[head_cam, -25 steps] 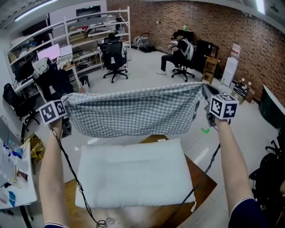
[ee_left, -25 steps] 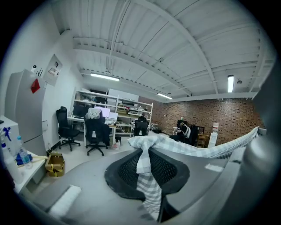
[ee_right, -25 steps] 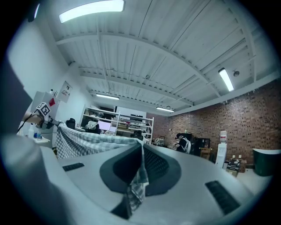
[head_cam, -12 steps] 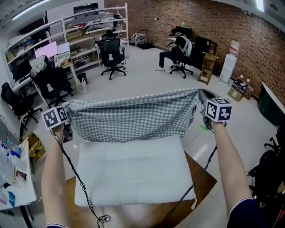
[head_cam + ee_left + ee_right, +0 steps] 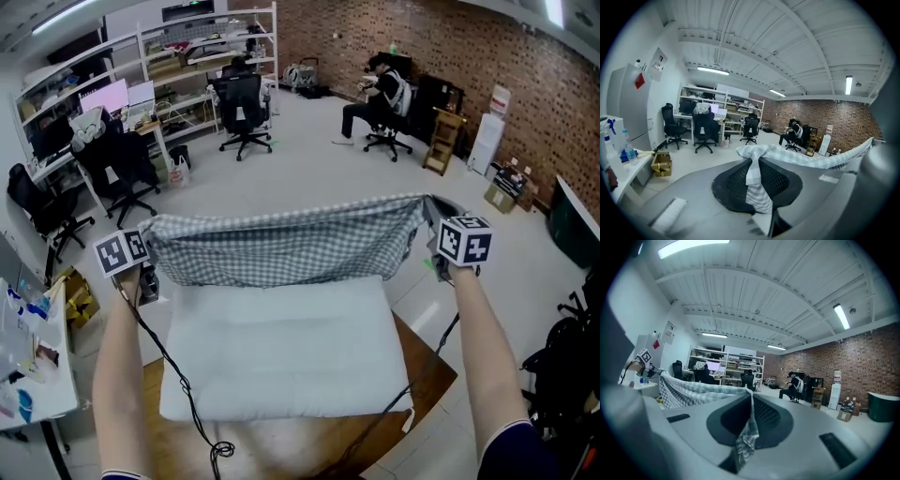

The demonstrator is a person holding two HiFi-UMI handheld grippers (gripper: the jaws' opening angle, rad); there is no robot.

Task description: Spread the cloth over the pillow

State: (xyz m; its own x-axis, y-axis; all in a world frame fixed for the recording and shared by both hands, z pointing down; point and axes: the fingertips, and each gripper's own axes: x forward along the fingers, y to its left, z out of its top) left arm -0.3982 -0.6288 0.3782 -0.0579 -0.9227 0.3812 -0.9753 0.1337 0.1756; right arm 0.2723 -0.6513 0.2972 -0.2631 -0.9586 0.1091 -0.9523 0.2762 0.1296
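Note:
A grey-and-white checked cloth hangs stretched between my two grippers, just beyond the far edge of a white pillow. My left gripper is shut on the cloth's left corner; the pinched fabric shows between its jaws in the left gripper view. My right gripper is shut on the right corner, and from it the cloth runs off to the left. The cloth's lower hem overlaps the pillow's far edge in the head view. The pillow lies on a wooden table.
Cables trail from both grippers across the pillow and table. A side table with bottles stands at the left. Office chairs, shelving and a seated person are far off across the floor.
Both grippers have come down and toward me with the cloth. Its hanging hem has dropped from above the pillow to the pillow's far edge.

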